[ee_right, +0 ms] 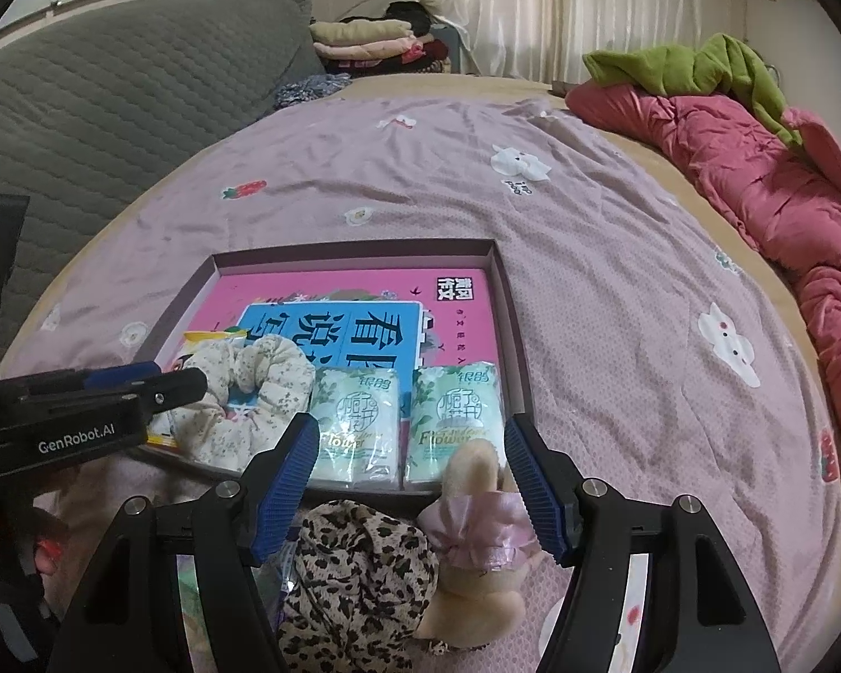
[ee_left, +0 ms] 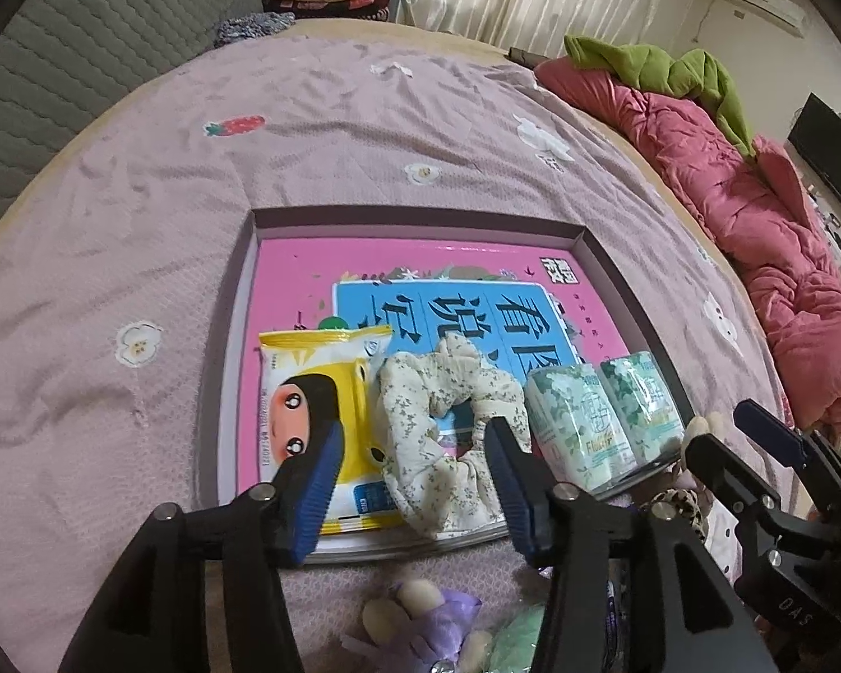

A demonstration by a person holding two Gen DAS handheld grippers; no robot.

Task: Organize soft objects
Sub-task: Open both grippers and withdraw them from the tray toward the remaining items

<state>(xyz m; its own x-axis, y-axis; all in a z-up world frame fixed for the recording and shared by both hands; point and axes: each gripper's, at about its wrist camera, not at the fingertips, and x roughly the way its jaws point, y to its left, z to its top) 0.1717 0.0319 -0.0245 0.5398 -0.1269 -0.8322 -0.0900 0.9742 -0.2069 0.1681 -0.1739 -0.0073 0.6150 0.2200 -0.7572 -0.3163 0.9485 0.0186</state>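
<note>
A shallow box tray (ee_left: 600, 247) (ee_right: 504, 303) lies on the bed, with a pink book as its floor. In it sit a yellow wipes pack (ee_left: 319, 415), a cream floral scrunchie (ee_left: 448, 437) (ee_right: 252, 404) and two green tissue packs (ee_left: 605, 420) (ee_right: 409, 426). My left gripper (ee_left: 415, 482) is open over the scrunchie, not holding it. My right gripper (ee_right: 409, 482) is open above a beige plush with a pink ruffle (ee_right: 476, 527) and a leopard scrunchie (ee_right: 359, 577), both outside the tray's near edge.
A purple plush (ee_left: 420, 617) and a mint green soft item (ee_left: 510, 645) lie on the lilac bedspread (ee_left: 308, 168) in front of the tray. A red quilt (ee_right: 757, 179) with a green garment runs along the right. Folded clothes (ee_right: 364, 39) are stacked at the back.
</note>
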